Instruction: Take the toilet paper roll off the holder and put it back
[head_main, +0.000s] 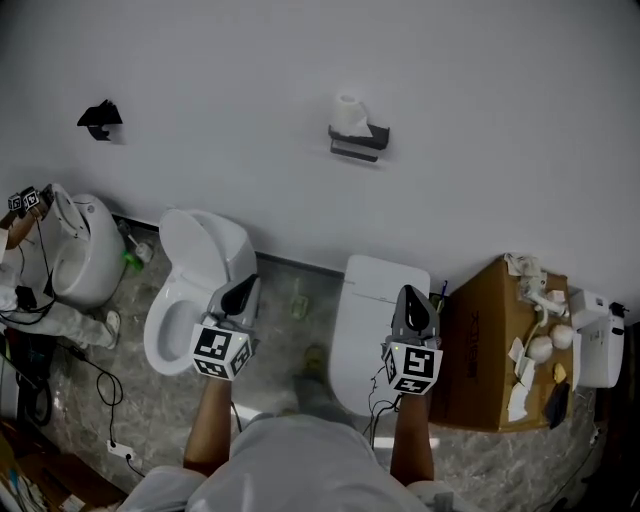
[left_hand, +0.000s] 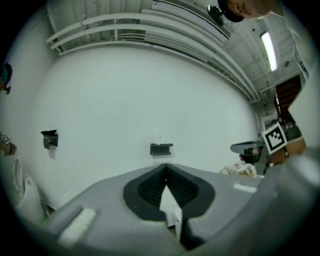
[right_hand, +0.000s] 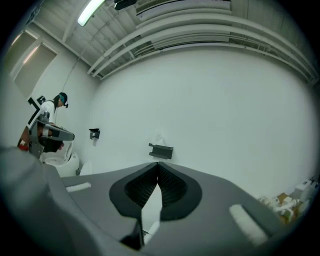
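Note:
A white toilet paper roll (head_main: 348, 111) stands on top of a dark wall holder (head_main: 359, 141) on the white wall, well ahead of both grippers. My left gripper (head_main: 243, 285) is shut and empty, held out over an open toilet. My right gripper (head_main: 412, 293) is also shut with nothing in it, over a closed toilet lid. In the left gripper view the holder (left_hand: 161, 148) sits just above the touching jaw tips (left_hand: 166, 165), with the roll (left_hand: 159, 139) faint above it. The right gripper view shows the same holder (right_hand: 161, 150) and roll (right_hand: 159, 138) beyond its tips (right_hand: 158, 163).
Below the wall stand an open toilet (head_main: 180, 300) and a closed-lid toilet (head_main: 370, 310). A cardboard box (head_main: 495, 345) with white clutter is at the right. A second black holder (head_main: 100, 119) hangs far left, near another toilet (head_main: 85, 245) and a person. Cables lie on the floor.

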